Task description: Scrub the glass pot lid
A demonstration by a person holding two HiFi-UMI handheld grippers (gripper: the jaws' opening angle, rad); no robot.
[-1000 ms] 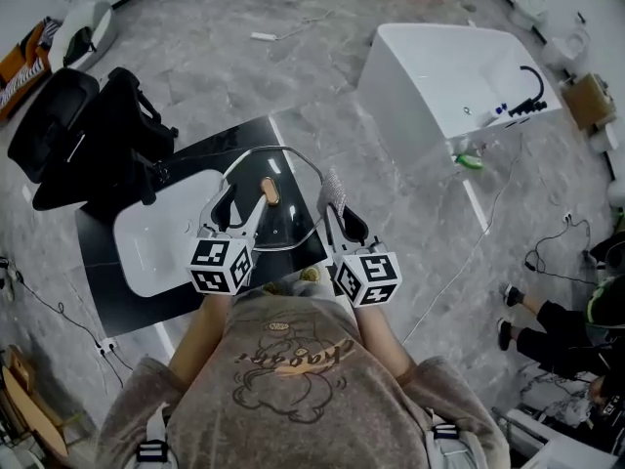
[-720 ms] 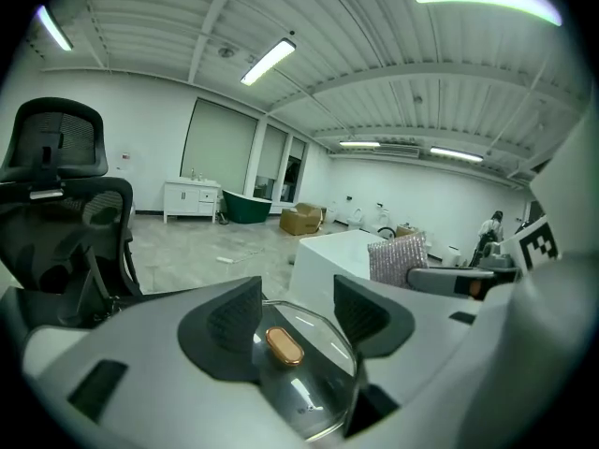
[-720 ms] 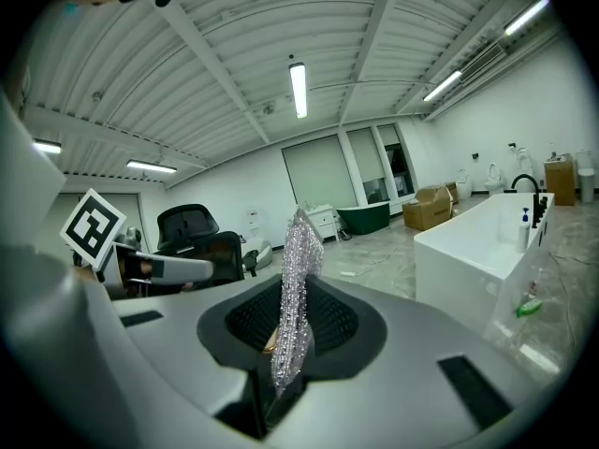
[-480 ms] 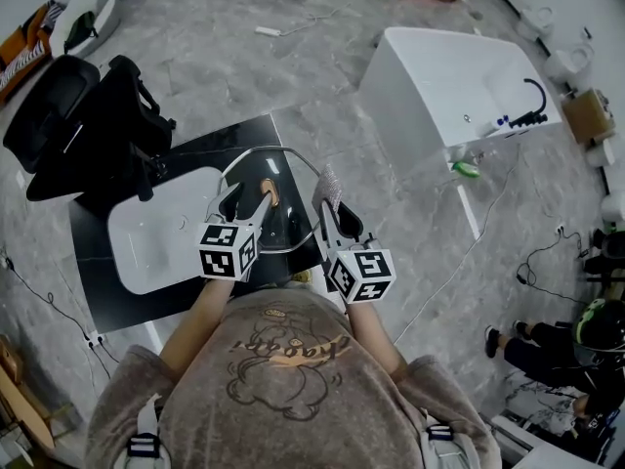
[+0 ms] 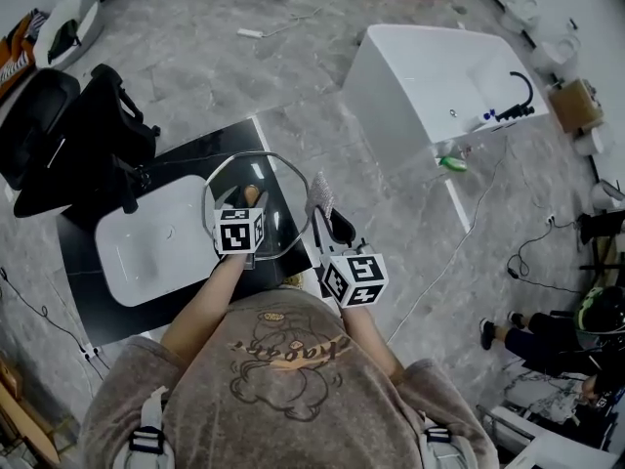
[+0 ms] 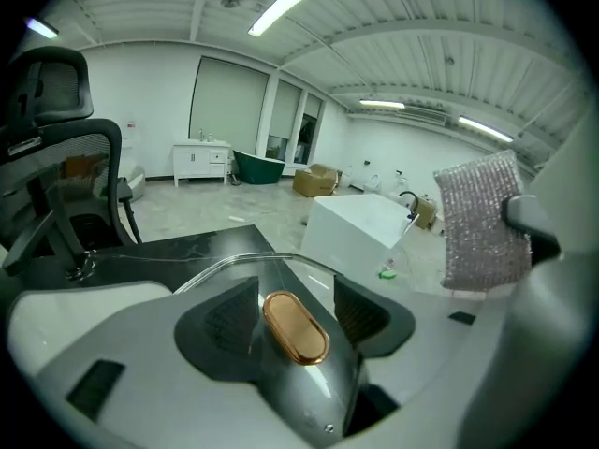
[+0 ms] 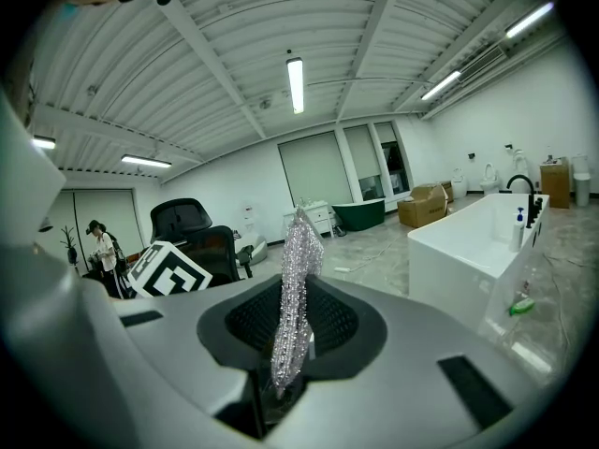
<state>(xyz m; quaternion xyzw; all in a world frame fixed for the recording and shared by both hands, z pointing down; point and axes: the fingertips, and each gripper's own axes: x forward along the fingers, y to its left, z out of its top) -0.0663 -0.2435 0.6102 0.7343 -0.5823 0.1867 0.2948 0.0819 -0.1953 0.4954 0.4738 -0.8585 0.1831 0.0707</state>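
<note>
While my left tool (image 6: 292,318) is shut tight on the brown knob (image 6: 296,329) of the glass pot lid (image 5: 281,203), my right tool (image 7: 290,324) is pinched on a shiny silver scrub cloth (image 7: 301,251). So both things I need are in hand, and that part is done. I think the rubbing itself is what is left. The scrub cloth stands up just to the right of my left tool, close by the edge of the lid, but I cannot tell if it touches the glass. From my right tool I see no glass at all, so I guess the cloth is not yet flat on it.

The lid is up in the air and tilted, out past my left tool. It hangs over the black surface (image 5: 117,316) and the white basin (image 5: 146,247) below. Its glass is clear with a thin bright rim. I see no soap, water or dirt on it, so I cannot say if any spot is clean yet.
</note>
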